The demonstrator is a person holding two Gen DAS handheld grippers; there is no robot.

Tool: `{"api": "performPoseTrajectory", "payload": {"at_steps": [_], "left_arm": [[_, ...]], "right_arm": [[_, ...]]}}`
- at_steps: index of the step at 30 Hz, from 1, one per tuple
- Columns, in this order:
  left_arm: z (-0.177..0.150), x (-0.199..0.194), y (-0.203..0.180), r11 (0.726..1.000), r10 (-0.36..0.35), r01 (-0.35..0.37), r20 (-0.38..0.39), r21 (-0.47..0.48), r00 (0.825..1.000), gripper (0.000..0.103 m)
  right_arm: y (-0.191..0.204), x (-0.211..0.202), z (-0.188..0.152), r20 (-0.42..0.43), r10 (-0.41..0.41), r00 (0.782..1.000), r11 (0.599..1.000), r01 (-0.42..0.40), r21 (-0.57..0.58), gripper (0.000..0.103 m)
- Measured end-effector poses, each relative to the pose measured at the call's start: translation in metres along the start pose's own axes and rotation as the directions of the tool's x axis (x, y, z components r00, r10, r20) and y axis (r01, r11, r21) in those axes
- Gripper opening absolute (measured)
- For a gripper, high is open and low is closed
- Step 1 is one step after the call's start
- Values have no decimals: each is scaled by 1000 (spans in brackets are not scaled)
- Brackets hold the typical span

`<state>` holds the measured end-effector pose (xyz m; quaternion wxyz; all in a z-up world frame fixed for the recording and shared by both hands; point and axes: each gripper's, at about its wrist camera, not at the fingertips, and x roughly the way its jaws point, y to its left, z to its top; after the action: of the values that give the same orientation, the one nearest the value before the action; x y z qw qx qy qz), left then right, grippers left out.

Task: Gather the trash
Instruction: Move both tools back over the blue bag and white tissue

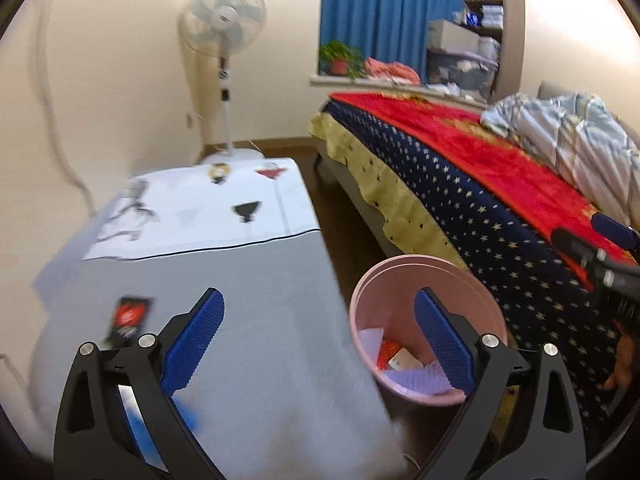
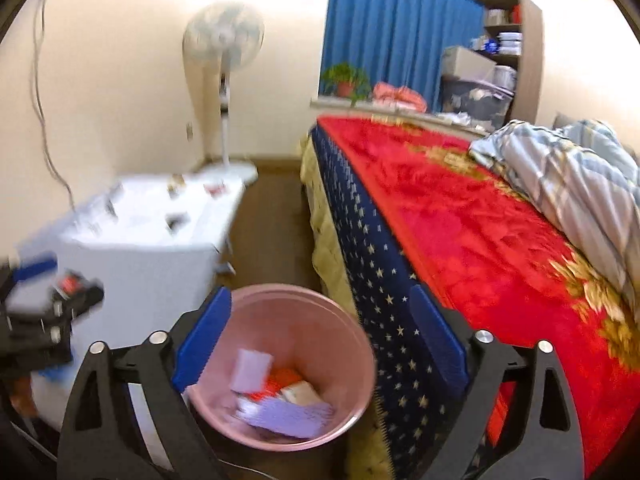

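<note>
Left gripper (image 1: pixel 316 340) stood wide open, nothing between its blue pads; right gripper (image 2: pixel 320 344) likewise wide and empty, over the round pink plastic bin (image 2: pixel 362 364). Bin held paper scraps and an orange wrapper.

The remaining item, a small black-and-red rectangular packet (image 1: pixel 129 316), lay flat on the grey tabletop (image 1: pixel 260 300), just left of the left gripper, which was judged nearer. Its long axis ran roughly away from the camera, slightly tilted; blur hid which end led.
</note>
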<state>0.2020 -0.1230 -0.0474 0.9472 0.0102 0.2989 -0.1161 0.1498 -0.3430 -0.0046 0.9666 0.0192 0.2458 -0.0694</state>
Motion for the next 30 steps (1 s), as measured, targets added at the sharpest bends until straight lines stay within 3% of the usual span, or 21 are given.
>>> {"api": "performPoseTrajectory", "payload": {"at_steps": [6,9,14,21,30], "left_arm": [[-37,-118,15,999,-12,14,62,-32,998,93],[-45,-161,16,999,-7,12,94,-51,996,93],[-45,-218,-2,999,-47,46,178,13,983,93],[-46,-260,-18,999,-43,38,224,28,974,94],[-49,-269,-11,1000,19,-20,207,1,978,95]], "right_arm": [[4,-91,-13,90,66,994,993,-74,88,93],[4,-132,-21,112,76,991,992,-86,93,93],[4,-183,-18,164,87,983,992,-100,75,93],[3,-243,-20,264,96,960,993,-112,47,95],[15,-248,-30,247,116,962,992,-126,27,96]]}}
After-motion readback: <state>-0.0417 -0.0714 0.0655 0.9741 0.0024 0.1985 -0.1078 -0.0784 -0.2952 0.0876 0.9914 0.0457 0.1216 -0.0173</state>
